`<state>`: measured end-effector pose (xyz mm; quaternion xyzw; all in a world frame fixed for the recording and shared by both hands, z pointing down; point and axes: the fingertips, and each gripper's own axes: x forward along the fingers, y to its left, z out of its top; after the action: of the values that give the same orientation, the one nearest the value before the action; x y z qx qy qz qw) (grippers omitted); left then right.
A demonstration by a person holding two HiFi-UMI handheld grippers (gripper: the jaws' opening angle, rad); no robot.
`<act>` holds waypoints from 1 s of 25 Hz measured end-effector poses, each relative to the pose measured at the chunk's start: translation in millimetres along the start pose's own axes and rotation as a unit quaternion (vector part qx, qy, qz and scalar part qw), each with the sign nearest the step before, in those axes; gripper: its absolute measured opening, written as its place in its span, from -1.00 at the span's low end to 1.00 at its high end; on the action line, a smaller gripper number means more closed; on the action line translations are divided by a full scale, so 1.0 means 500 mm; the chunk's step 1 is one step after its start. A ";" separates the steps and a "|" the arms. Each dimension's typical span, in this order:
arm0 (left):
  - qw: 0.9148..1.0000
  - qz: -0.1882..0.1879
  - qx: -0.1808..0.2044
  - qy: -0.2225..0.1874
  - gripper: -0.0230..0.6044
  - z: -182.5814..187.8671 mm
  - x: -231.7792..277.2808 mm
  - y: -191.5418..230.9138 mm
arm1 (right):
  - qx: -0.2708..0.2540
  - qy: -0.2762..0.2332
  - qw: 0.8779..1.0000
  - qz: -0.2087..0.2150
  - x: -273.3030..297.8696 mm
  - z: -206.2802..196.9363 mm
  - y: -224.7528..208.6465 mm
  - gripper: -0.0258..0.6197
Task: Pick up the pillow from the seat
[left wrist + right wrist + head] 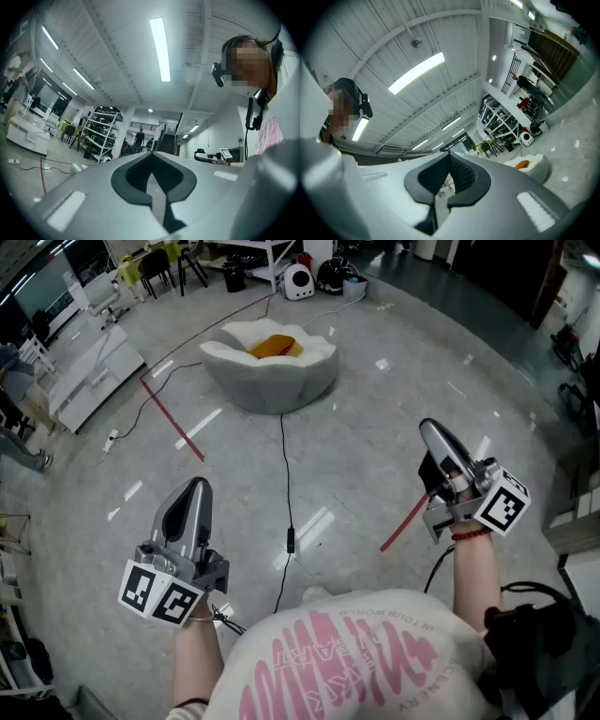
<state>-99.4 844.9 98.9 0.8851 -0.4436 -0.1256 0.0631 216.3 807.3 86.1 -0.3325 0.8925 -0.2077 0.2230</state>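
Orange pillow in the hollow of the pale round seat, across the grey floor and well apart from both tongs. Shows again in the right gripper view, small, at the lower right. Left tongs pressed together, pinching nothing. Right tongs likewise pressed together and empty. Both pointing roughly toward the seat. Black cable on the floor between here and the seat.

Looks soft, plump and light, probably cloth-covered. Likely to sag and fold wherever pinched rather than lift flat. Nothing fragile to worry about. Little slip expected on fabric, though too far off to read the surface. Best to spread the tongs first, then take a raised edge or corner, gathering a good fold of cover and stuffing, not just a skin of cloth. Seems partly sunk behind the seat's rim at the near side, so better to come from above. Possibly a job for both tongs, one at each end, to stop drooping.
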 end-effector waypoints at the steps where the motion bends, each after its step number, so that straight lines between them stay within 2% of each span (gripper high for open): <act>1: 1.000 -0.001 -0.001 -0.001 -0.88 0.002 -0.001 -0.001 | 0.000 0.000 1.000 0.000 0.000 0.000 0.002 -0.91; 9: 1.000 -0.010 -0.001 -0.003 -0.88 0.013 0.007 -0.013 | 0.003 0.008 1.000 0.006 0.013 -0.006 0.017 -0.91; 14: 1.000 -0.001 -0.004 -0.020 -0.88 0.009 0.017 0.024 | 0.004 0.018 1.000 0.015 0.056 -0.028 0.007 -0.91; 16: 1.000 0.002 -0.008 -0.024 -0.88 0.008 0.026 0.044 | -0.001 0.021 1.000 0.013 0.080 -0.033 -0.009 -0.91; 20: 1.000 0.009 -0.007 -0.004 -0.88 0.000 0.070 0.088 | -0.023 0.033 0.999 0.008 0.138 -0.031 -0.056 -0.90; 25: 1.000 0.025 -0.004 0.008 -0.88 -0.013 0.149 0.142 | -0.047 0.059 0.997 -0.010 0.207 -0.015 -0.160 -0.90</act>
<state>-109.5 742.8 108.8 0.8744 -0.4645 -0.1192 0.0735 182.0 682.7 106.8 -0.3386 0.9095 -0.1871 0.1519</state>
